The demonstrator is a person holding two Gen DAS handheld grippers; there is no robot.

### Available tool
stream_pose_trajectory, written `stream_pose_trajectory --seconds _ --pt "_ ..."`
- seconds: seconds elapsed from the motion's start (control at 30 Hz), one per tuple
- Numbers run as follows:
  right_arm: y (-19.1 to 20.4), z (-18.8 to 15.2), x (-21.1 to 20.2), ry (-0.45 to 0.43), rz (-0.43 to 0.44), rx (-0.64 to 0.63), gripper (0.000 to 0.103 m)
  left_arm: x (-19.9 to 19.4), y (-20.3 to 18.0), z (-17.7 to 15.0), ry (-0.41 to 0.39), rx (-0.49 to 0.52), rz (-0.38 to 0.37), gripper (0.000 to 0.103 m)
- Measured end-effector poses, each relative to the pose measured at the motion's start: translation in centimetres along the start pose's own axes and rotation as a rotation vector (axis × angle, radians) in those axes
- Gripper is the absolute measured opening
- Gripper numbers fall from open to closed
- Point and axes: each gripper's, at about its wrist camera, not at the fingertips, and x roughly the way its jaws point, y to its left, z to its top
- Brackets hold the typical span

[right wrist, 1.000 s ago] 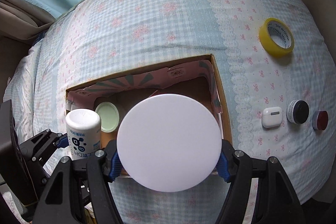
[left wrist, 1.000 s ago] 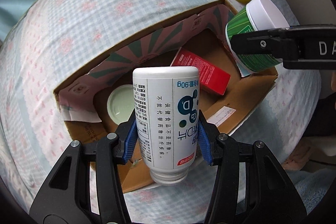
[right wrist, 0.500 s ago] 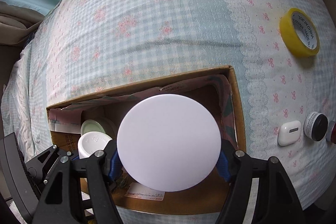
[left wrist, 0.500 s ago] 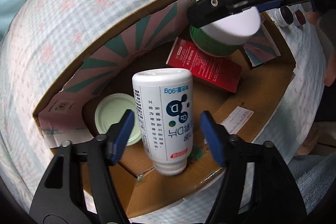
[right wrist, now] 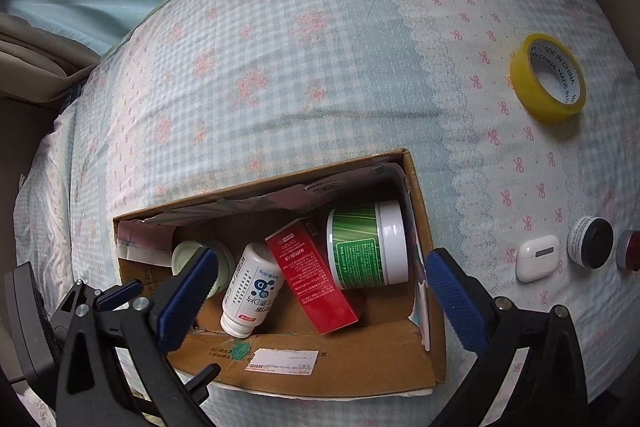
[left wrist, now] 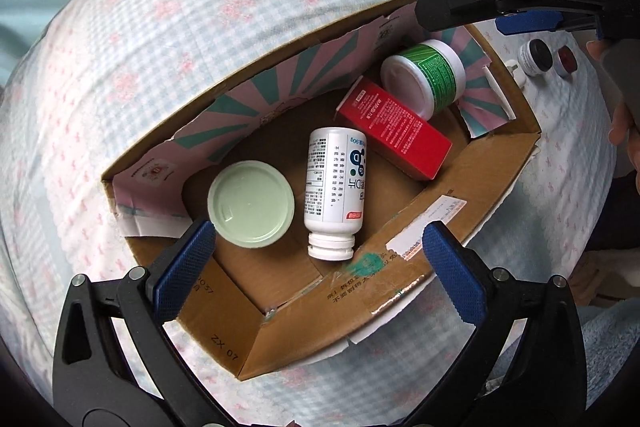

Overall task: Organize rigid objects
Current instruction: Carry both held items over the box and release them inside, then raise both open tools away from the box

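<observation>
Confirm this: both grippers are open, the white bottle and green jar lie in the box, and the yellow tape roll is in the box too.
Not quite. The tape roll is not in the box; the right wrist view shows it lying on the bedspread beyond it. The rest holds: the left gripper and right gripper are open, and the white bottle and green jar lie in the box.

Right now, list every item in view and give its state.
left gripper: open, empty
right gripper: open, empty
white bottle: lying in box, capped
green jar: on its side, leaning on red carton
pale green lid: flat in box
cardboard box: open
yellow tape: outside, on cloth
</observation>
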Motion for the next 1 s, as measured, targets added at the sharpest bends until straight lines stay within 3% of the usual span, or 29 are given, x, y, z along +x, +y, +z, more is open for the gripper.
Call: stream_pose_trajectory --seconds 0.3,0.57,0.8,1.0 --pt "1.1 -2.3 -4.6 -0.064 -0.004 -0.035 0.103 -4.3 -1.8 -0.7 -0.08 -0.025 0.026 0.103" --pt "3.1 -5.6 -11.2 -0.163 -0.015 -0.074 0.103 -12.4 -2.1 -3.3 -0.181 -0.094 0.051 0.103" --pt "4.4 -9.4 -16.8 -0.249 -0.057 -0.123 0.103 -17.1 -3.3 -6.2 -0.253 -0.151 0.062 0.103" --pt "3.3 -13.2 -20.8 -0.304 -0.125 -0.13 0.103 -19.8 -5.6 -7.7 -0.3 -0.167 0.042 0.103"
